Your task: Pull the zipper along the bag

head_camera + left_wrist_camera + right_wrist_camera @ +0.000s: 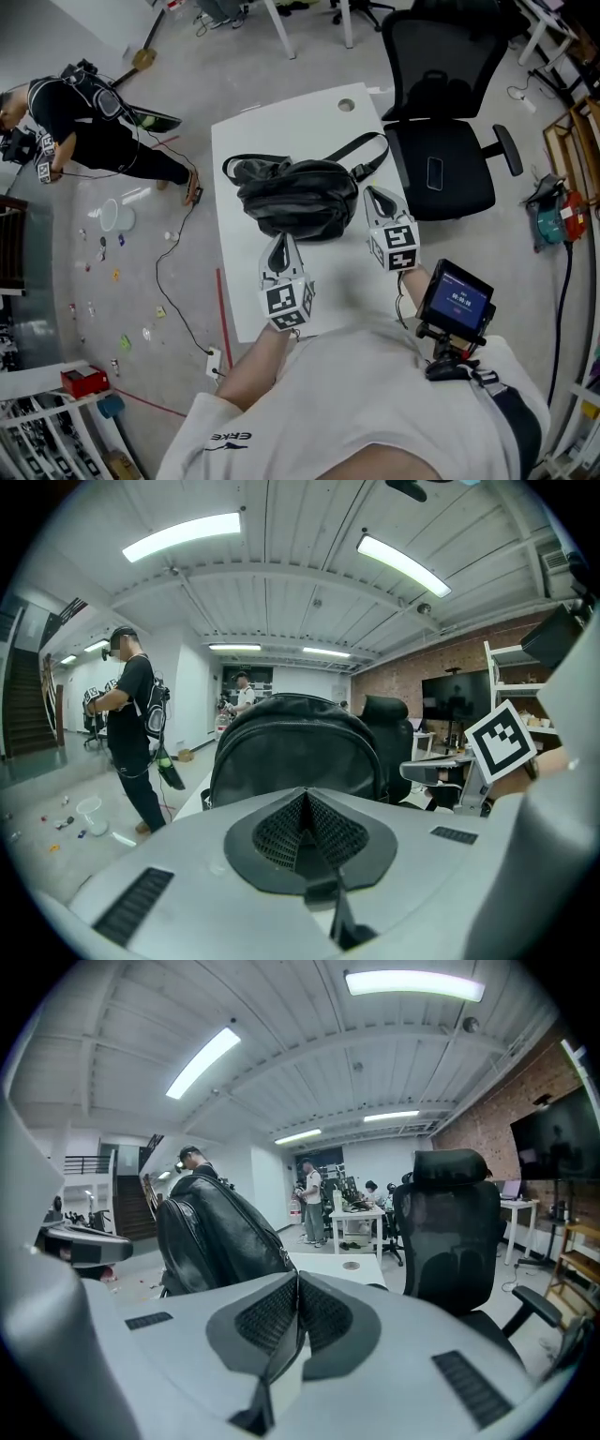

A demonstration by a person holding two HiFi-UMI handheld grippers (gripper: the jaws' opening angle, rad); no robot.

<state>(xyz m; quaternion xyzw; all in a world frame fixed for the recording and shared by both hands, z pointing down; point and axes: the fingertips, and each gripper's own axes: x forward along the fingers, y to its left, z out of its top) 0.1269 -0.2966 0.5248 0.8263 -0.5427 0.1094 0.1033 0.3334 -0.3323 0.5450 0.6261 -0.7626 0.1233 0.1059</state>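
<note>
Your sleeve [228, 437] carried the one readable word, "ERKE", in dark letters on white cloth. The lit screen [457, 298] on the device at your right wrist showed lines too small to read. Each gripper's cube bore black-and-white square markers.

The bag [298, 197] was the thing to steer by: black, rounded and slightly glossy like leather. It sat on the white table [234, 281] with its strap [361, 150] looping out towards the far right. Its zipper could not be made out in the head view.

Your left gripper [278, 242] pointed at the bag's near side from just in front of it, tip at the bag's edge. I couldn't tell whether it touched. Its ribbed dark pads were pressed together with nothing between them.

Your right gripper [375, 195] lay just beside the bag's right end, close to the strap and pointing away from you. Its jaws were likewise closed tight on nothing.

Both your forearms reached forward from your body towards the bag.

A black mesh office chair [441, 178] stood right of the bag, beyond the table's edge. A person in black [84, 122] bent over the floor well to the bag's left.
</note>
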